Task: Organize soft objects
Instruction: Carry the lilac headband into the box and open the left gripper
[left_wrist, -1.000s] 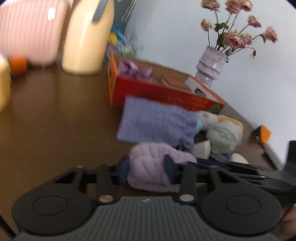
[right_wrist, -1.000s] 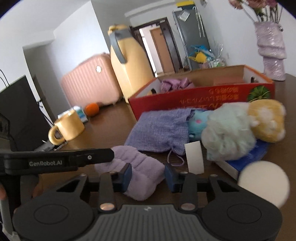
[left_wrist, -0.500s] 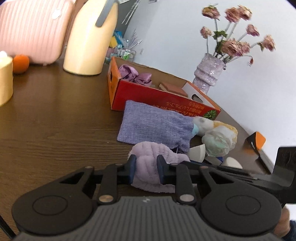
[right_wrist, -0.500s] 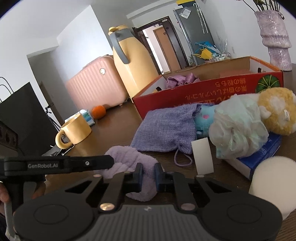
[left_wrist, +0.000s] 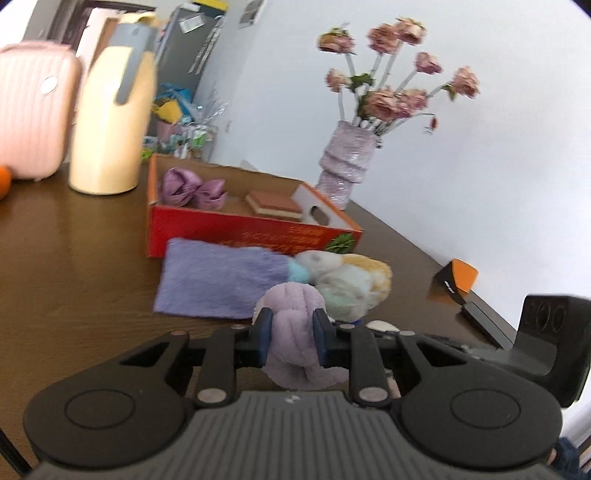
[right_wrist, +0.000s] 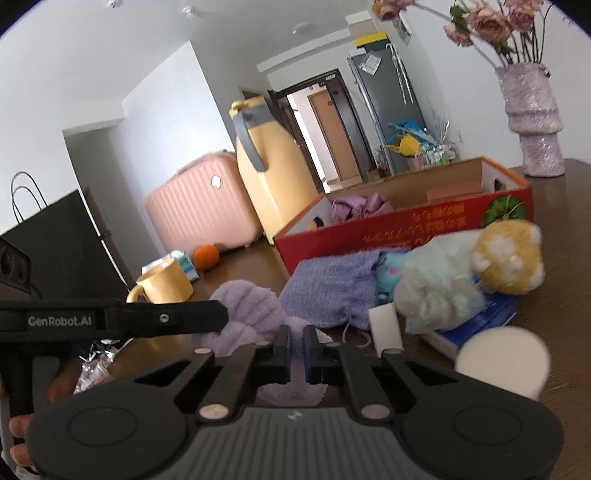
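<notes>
A lilac fluffy twisted band (left_wrist: 291, 306) hangs above the brown table, held at both ends. My left gripper (left_wrist: 291, 332) is shut on it, its pads squeezing the plush. My right gripper (right_wrist: 297, 350) is shut on a thin part of the same band (right_wrist: 247, 306), with plush showing above and below its fingers. Beyond lies a purple knit pouch (left_wrist: 221, 280), then a heap of plush toys (right_wrist: 506, 258) and a pale mesh puff (right_wrist: 439, 291). Behind them stands the open red box (left_wrist: 251, 232), holding a purple satin bow (left_wrist: 192, 188) and a brown sponge (left_wrist: 273, 205).
A yellow jug (left_wrist: 110, 122) and a pink suitcase (left_wrist: 29, 114) stand behind the box, a flower vase (left_wrist: 345, 162) at its right end. A yellow mug (right_wrist: 162, 284) and an orange (right_wrist: 207, 256) sit left. A blue box (right_wrist: 487, 321) and a white round sponge (right_wrist: 502, 358) lie near right.
Both grippers closed on the lilac band where it lay on the table, then rose with it. The right jaws narrowed most, from wide to almost touching.
</notes>
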